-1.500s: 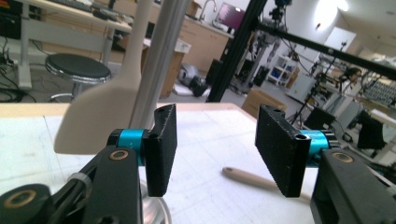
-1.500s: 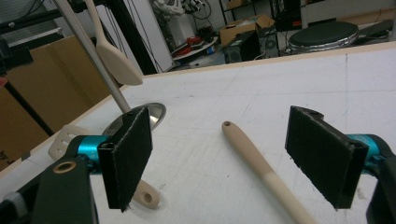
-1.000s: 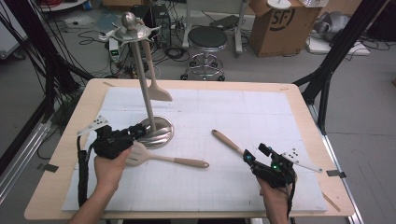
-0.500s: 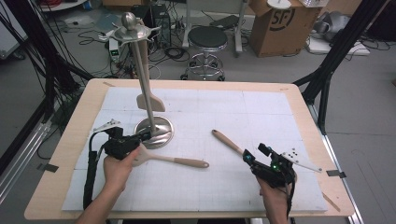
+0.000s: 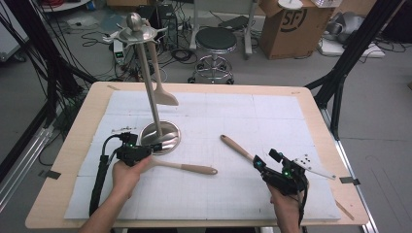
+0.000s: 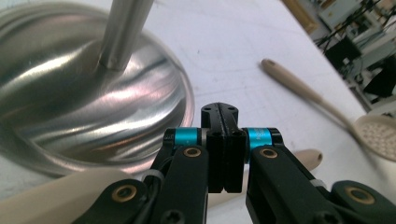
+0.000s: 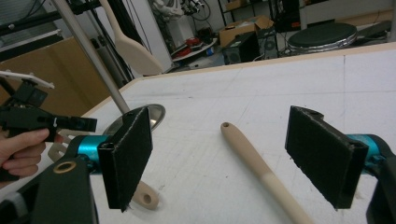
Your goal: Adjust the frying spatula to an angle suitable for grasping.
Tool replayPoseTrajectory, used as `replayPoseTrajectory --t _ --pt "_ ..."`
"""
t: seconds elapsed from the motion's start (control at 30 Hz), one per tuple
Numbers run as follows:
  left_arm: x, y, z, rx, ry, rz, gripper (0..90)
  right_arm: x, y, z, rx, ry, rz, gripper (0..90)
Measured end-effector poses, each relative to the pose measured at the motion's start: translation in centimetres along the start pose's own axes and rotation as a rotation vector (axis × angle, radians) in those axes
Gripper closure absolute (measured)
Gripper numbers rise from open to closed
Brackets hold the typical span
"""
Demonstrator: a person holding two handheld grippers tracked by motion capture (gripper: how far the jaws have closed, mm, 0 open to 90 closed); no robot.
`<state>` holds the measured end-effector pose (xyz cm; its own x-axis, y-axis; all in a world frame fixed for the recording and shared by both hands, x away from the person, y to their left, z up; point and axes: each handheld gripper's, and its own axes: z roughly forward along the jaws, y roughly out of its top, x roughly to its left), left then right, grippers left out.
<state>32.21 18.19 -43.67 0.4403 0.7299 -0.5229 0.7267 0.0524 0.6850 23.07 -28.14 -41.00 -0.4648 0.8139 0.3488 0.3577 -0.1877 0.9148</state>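
A steel stand [image 5: 160, 137] with a round base [image 6: 70, 102] and a tall pole holds a hanging beige spatula [image 5: 165, 97]. My left gripper [image 5: 145, 148] is low at the base's front edge, jaws shut [image 6: 224, 114] with nothing seen between them. A beige utensil [image 5: 189, 168] lies under it; its handle end [image 6: 310, 158] pokes out to the right. My right gripper [image 5: 266, 159] stands open [image 7: 224, 158] over the handle of a slotted wooden spoon [image 7: 261, 168], without touching it. The spoon's head [image 6: 378, 137] lies by that gripper.
A white mat [image 5: 272, 111] covers the wooden table. A stool [image 5: 216, 41], a cardboard box [image 5: 286, 24] and cables stand on the floor beyond the far edge. Black frame legs [image 5: 340, 77] rise at the right.
My left gripper has slid a little right toward the stand's base and sunk closer to the mat. The right gripper and the spoon have stayed put.
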Motion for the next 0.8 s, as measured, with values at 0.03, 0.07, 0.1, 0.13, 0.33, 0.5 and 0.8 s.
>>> replayPoseTrajectory --t 0.03,0.07,0.1,0.13,0.33,0.5,0.8 --pt "0.0 -0.1 0.1 0.012 0.003 -0.005 89.9 0.0 0.0 0.0 0.0 -0.001 0.001 22.3" --pt "-0.1 -0.1 0.3 0.024 0.004 -0.001 89.8 0.0 0.0 0.1 0.0 -0.001 0.0 22.3" --pt "-0.1 -0.2 0.5 0.031 0.003 -0.004 89.8 0.0 -0.1 0.1 0.001 0.001 -0.002 22.4" --pt "-0.2 -0.3 0.7 0.052 0.006 -0.001 89.8 0.0 -0.1 0.1 -0.001 0.0 -0.005 22.4" --pt "0.2 -0.5 1.4 0.085 -0.003 -0.043 89.8 0.1 0.0 0.1 -0.002 -0.001 -0.012 22.5" --pt "0.4 -0.7 1.8 0.108 0.012 -0.045 89.8 0.1 0.1 0.0 0.001 -0.003 -0.013 22.5" --pt "0.6 -1.2 2.7 0.166 0.027 -0.044 89.9 0.0 0.1 -0.1 -0.005 -0.005 -0.007 22.5"
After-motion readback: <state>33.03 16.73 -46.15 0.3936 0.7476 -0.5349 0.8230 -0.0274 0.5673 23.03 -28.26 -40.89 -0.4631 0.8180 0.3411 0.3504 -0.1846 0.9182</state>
